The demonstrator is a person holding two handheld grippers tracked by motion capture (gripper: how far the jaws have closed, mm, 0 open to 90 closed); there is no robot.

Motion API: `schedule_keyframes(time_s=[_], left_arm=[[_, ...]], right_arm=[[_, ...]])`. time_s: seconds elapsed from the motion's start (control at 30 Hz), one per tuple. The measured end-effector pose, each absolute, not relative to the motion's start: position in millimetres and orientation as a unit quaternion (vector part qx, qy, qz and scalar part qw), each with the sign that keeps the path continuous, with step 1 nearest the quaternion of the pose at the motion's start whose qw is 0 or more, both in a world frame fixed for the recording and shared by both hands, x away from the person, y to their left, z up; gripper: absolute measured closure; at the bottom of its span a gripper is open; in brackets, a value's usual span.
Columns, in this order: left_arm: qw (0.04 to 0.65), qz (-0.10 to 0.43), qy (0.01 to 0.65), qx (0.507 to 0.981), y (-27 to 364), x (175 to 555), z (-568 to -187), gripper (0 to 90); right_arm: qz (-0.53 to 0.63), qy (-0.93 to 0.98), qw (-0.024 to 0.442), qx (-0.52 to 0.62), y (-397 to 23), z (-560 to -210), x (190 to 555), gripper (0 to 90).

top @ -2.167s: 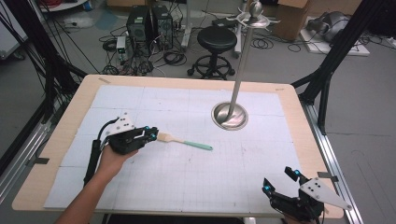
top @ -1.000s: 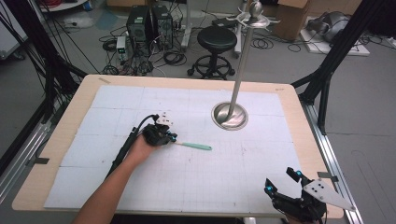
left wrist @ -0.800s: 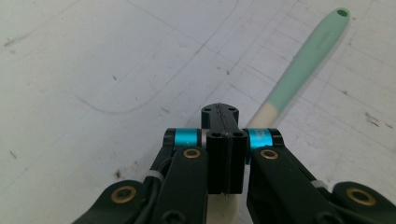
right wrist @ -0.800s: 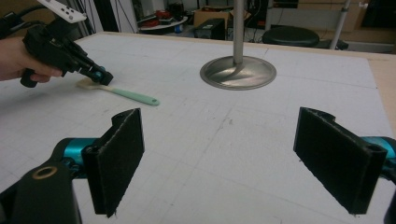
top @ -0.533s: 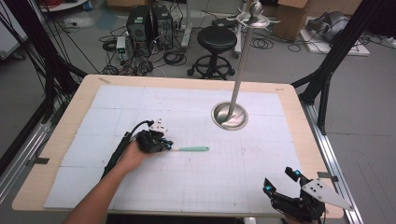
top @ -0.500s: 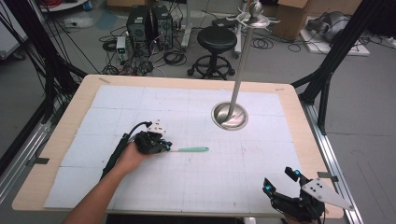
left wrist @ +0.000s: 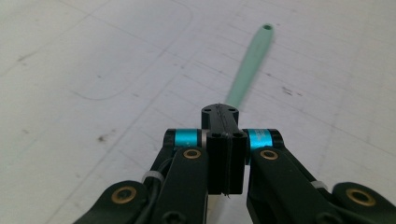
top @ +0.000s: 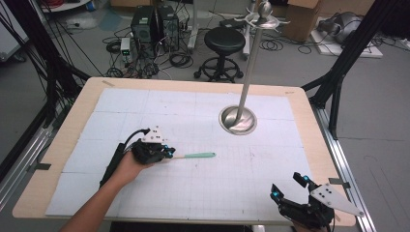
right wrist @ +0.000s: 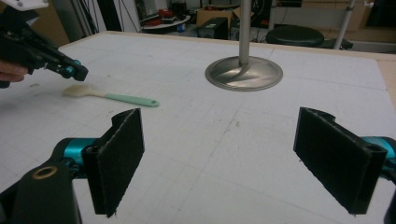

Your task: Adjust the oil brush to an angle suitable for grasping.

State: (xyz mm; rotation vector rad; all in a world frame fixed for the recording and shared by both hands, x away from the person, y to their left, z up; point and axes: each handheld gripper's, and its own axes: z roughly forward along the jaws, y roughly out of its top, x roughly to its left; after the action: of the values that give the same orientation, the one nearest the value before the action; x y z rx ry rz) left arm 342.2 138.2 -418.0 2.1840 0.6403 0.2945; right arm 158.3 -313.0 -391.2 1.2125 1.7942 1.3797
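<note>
My left gripper [top: 167, 152] has slid back toward me, off the green brush [right wrist: 108, 96] lying flat on the table [top: 87, 104]. Its jaws are squeezed together, holding nothing. My right gripper [right wrist: 233, 158] gapes wide, empty.

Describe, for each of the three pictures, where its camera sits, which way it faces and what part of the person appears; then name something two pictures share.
High view: above the person's side, looking forward and down on the table; forearm, left gripper and right gripper show.
Left gripper view: rides that gripper, looking along its shut jaws over the mat at the green-handled brush.
Right gripper view: rides the right gripper, jaws open, facing the metal stand; the left gripper appears beyond, above the brush's pale head.
Shared: brush and stand appear in the high and right gripper views.
</note>
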Motion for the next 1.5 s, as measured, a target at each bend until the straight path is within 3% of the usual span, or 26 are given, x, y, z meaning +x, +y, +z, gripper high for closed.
schedule_keyframes(time_s=[0.13, 0.27, 0.77, 1.2, 1.27, 1.37, 1.43, 1.47, 1.5], left_arm=[[0.388, 0.106, 0.319, 0.858, 151, 365, -434, 89.6], [0.380, 0.095, 0.326, 0.860, 153, 369, -438, 89.6], [0.385, 0.042, 0.290, 0.875, 154, 340, -438, 89.6], [0.391, 0.032, 0.246, 0.887, 148, 312, -427, 88.3], [0.421, 0.047, 0.262, 0.867, 152, 310, -419, 77.4], [0.463, 0.083, 0.293, 0.832, 158, 304, -406, 52.2], [0.476, 0.088, 0.300, 0.822, 160, 301, -404, 46.9], [0.497, 0.091, 0.311, 0.805, 162, 299, -403, 36.3], [0.516, 0.096, 0.316, 0.790, 164, 296, -402, 32.8]], right_arm=[[0.513, 0.674, 0.282, 0.450, -311, -392, 160, 14.8], [0.512, 0.674, 0.280, 0.453, -311, -392, 159, 14.8], [0.516, 0.666, 0.282, 0.459, -315, -392, 156, 14.8], [0.523, 0.658, 0.278, 0.466, -316, -392, 156, 14.8], [0.522, 0.659, 0.280, 0.463, -315, -392, 156, 14.8], [0.519, 0.662, 0.278, 0.465, -314, -392, 156, 14.8], [0.518, 0.664, 0.280, 0.462, -315, -392, 155, 14.8], [0.514, 0.665, 0.285, 0.462, -316, -392, 153, 15.2], [0.511, 0.663, 0.287, 0.465, -316, -391, 153, 15.3]])
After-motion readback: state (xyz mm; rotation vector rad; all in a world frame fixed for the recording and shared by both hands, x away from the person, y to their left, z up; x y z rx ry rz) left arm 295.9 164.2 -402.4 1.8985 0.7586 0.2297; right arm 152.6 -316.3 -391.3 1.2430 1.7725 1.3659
